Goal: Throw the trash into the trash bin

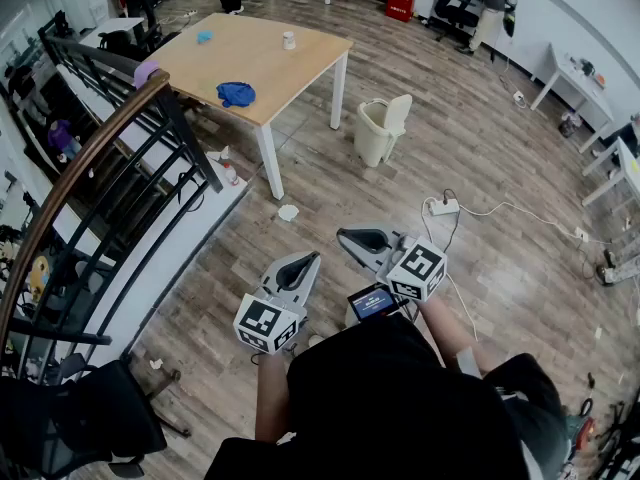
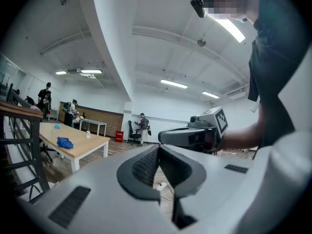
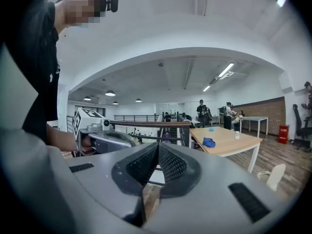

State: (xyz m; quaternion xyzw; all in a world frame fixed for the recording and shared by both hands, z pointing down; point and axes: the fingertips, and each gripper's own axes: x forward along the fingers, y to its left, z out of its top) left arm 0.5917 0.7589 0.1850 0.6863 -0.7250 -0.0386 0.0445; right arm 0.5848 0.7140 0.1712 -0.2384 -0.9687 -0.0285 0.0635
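Note:
A cream trash bin [image 1: 380, 128] with its lid up stands on the wood floor beside the table [image 1: 300, 78]; its lid [image 3: 273, 175] also shows in the right gripper view. A crumpled blue thing [image 1: 236, 93] [image 2: 64, 142] [image 3: 209, 142] lies on the table, and a white crumpled scrap [image 1: 288, 212] lies on the floor by the table leg. My left gripper [image 1: 300, 264] [image 2: 159, 152] and right gripper [image 1: 354, 237] [image 3: 158, 150] are held level side by side near my body, far from the bin. Both are shut with nothing between the jaws.
A white cup [image 1: 288, 40] and a pale blue item [image 1: 204, 37] sit on the table. A black stair railing [image 1: 110, 168] runs along the left. A power strip [image 1: 443, 206] and cable lie on the floor to the right. People stand far off.

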